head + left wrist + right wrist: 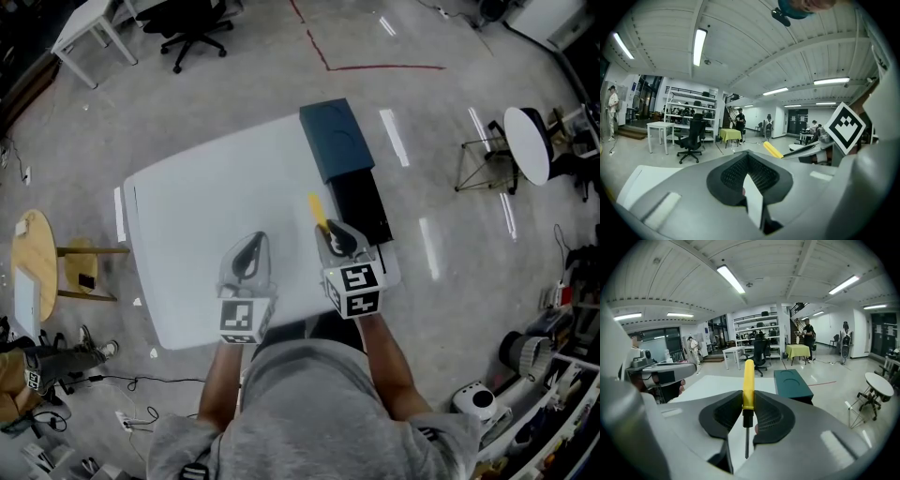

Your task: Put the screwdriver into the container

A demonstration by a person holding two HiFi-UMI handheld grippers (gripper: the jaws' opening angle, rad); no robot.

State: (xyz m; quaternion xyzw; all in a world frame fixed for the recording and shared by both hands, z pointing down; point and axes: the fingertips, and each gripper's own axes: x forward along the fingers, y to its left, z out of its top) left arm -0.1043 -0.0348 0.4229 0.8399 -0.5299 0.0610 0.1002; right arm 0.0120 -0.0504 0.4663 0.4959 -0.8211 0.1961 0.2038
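The screwdriver (318, 210) has a yellow handle (748, 383) and a thin dark shaft. My right gripper (748, 399) is shut on it where handle meets shaft, with the handle pointing away over the white table (197, 216). In the head view the right gripper (331, 232) hangs over the table's right part, just left of a black box (362, 206). A dark teal container (335, 138) with two round recesses (792, 382) lies beyond it at the far edge. My left gripper (252, 244) hovers beside the right one. Its jaws (746, 157) look shut with nothing in them.
The table stands on a grey concrete floor. A small round wooden table (36, 251) is at the left, a white round stool (527, 142) at the right. An office chair (193, 30) and a white desk (86, 26) stand far off. People stand in the background.
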